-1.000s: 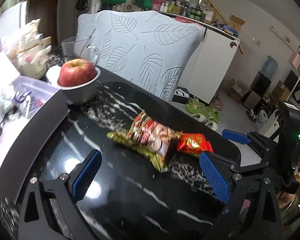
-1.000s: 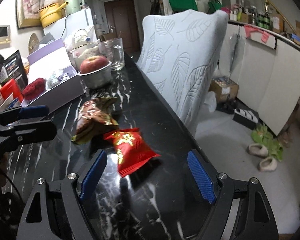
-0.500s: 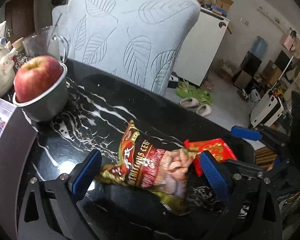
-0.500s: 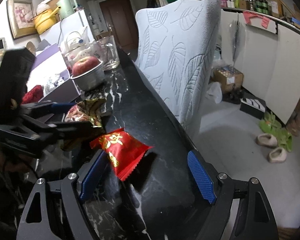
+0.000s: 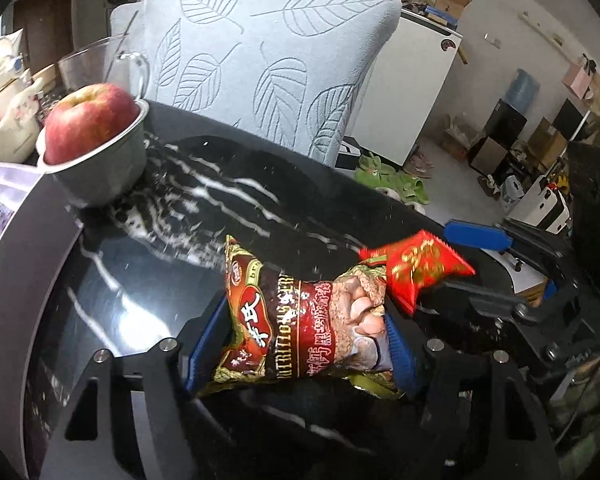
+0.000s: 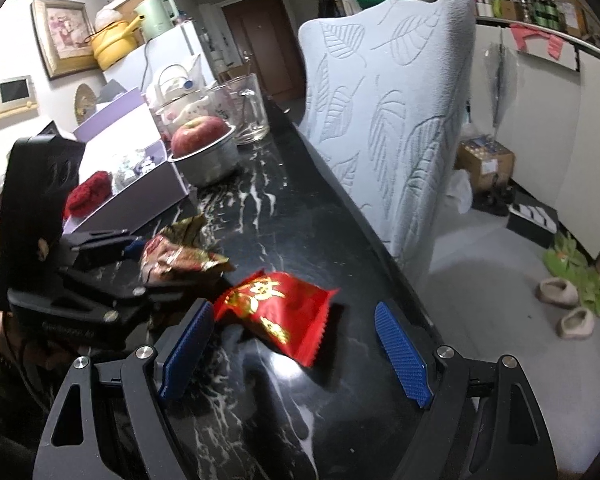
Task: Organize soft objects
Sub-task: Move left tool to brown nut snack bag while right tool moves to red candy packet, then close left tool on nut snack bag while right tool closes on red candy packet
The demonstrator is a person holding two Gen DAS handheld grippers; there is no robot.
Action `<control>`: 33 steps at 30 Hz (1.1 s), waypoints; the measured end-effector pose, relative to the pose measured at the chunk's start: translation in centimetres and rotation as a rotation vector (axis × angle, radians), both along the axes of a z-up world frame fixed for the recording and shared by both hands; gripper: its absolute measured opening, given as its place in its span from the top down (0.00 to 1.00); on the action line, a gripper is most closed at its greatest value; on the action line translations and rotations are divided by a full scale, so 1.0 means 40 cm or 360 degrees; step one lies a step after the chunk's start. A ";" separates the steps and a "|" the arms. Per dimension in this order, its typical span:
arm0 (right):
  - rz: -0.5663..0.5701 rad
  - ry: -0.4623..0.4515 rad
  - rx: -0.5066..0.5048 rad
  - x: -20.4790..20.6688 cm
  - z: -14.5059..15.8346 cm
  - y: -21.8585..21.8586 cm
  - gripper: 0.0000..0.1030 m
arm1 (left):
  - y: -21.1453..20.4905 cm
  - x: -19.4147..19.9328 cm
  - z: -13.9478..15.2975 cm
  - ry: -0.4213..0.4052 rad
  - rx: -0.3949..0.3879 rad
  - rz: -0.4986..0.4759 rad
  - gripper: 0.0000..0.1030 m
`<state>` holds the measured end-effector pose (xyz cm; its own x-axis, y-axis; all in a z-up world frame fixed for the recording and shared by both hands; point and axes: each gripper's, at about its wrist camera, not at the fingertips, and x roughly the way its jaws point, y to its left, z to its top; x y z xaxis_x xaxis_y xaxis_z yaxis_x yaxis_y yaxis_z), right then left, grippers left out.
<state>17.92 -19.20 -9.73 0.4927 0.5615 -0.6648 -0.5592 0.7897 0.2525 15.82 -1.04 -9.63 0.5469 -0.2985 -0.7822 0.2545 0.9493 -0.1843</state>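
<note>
**Inspector:** Your left gripper [image 5: 300,344] has its jaws closing, with the brown snack packet [image 5: 300,320] between them. The packet is glossy crinkled foil, pillow-shaped and puffed, with serrated end seams. The ribbed blue pads [image 5: 398,356] sit against both of its sides, and the foil bulges between them.

**Operator:** And the right one?

**Inspector:** Your right gripper [image 6: 294,348] stands wide, gripping nothing. The red packet [image 6: 278,308] lies flat on the tabletop [image 6: 300,208] between its two fingers, just beside the left pad and apart from the right one. It is shiny red foil with gold print and zigzag-cut edges, slightly creased.

**Operator:** How do the two packets sit to each other?

**Inspector:** In the left wrist view the red one overlaps the brown packet's far end; whether they touch, you cannot tell from either view.

**Operator:** The surface?

**Inspector:** Polished black stone with white veining, reflective, with a rounded edge.

**Operator:** Anything else on it?

**Inspector:** A round metal bowl [image 5: 112,172], matt grey, holds a smooth red apple [image 5: 88,124]. Behind it stands a clear glass mug [image 6: 252,108] with a handle. Beside the bowl is a lilac box [image 6: 140,196], open-topped, with a red knitted item [image 6: 88,192] inside. A chair back [image 5: 268,64] in pale fabric embossed with leaf outlines rises past the table's far edge
</note>
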 end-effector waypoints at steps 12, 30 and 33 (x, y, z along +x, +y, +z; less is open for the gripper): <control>0.0013 -0.0012 -0.0086 0.022 -0.013 0.074 0.19 | 0.042 -0.070 0.002 0.0035 -0.0016 0.0190 0.31; 0.0063 -0.0099 -0.0215 -0.046 -0.009 0.101 0.51 | 0.067 -0.144 -0.003 0.0027 0.0023 0.0309 0.31; 0.0065 -0.0104 -0.0205 -0.069 -0.008 0.099 0.55 | 0.073 -0.168 -0.001 0.0026 0.0027 0.0336 0.31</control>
